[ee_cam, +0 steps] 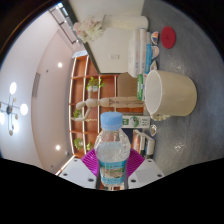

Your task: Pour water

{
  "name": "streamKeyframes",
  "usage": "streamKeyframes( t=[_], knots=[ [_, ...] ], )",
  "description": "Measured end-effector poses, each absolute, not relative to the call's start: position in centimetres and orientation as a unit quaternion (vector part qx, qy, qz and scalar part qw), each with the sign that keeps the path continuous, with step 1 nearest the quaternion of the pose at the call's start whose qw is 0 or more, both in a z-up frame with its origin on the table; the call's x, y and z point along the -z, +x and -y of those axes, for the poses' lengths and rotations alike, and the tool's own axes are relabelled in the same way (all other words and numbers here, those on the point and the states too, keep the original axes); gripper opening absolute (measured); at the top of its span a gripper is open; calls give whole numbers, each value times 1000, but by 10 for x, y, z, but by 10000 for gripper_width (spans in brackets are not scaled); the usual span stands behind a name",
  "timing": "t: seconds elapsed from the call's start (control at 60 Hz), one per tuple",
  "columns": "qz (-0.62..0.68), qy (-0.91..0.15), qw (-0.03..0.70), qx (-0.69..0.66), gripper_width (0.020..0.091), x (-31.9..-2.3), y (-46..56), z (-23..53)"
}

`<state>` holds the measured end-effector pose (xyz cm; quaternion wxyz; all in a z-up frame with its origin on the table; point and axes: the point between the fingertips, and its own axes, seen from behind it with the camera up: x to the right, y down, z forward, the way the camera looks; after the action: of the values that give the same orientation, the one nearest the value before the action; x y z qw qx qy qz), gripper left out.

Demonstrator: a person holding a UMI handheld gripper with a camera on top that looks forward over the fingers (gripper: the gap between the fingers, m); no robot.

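Grey counter (185, 120), biggest surface, carries a wide cream bucket-like container (168, 92), mouth open, likely the pour target. Wooden shelf unit (95, 95) behind, small items on it, too small to name. Water bottle (112, 150) sits between the fingers, just ahead of the camera; pink pads (92, 160) press both its sides, so the gripper (112, 165) is closed on it, held to carry. Bottle's long axis runs straight away from the fingers, blue cap (112, 121) at far end, still on.
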<state>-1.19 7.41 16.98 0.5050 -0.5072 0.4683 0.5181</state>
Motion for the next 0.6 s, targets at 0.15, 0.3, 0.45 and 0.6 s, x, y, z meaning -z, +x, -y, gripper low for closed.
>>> streamKeyframes(
  t=[0.15, 0.3, 0.45, 0.6],
  knots=[
    [-534, -414, 460, -576, 311, -178, 20, -80],
    [-579, -339, 401, -624, 310, -174, 41, -88],
    [-599, -325, 365, -634, 312, -159, 45, -93],
    [-588, -348, 364, -633, 311, -160, 37, -95]
  ],
)
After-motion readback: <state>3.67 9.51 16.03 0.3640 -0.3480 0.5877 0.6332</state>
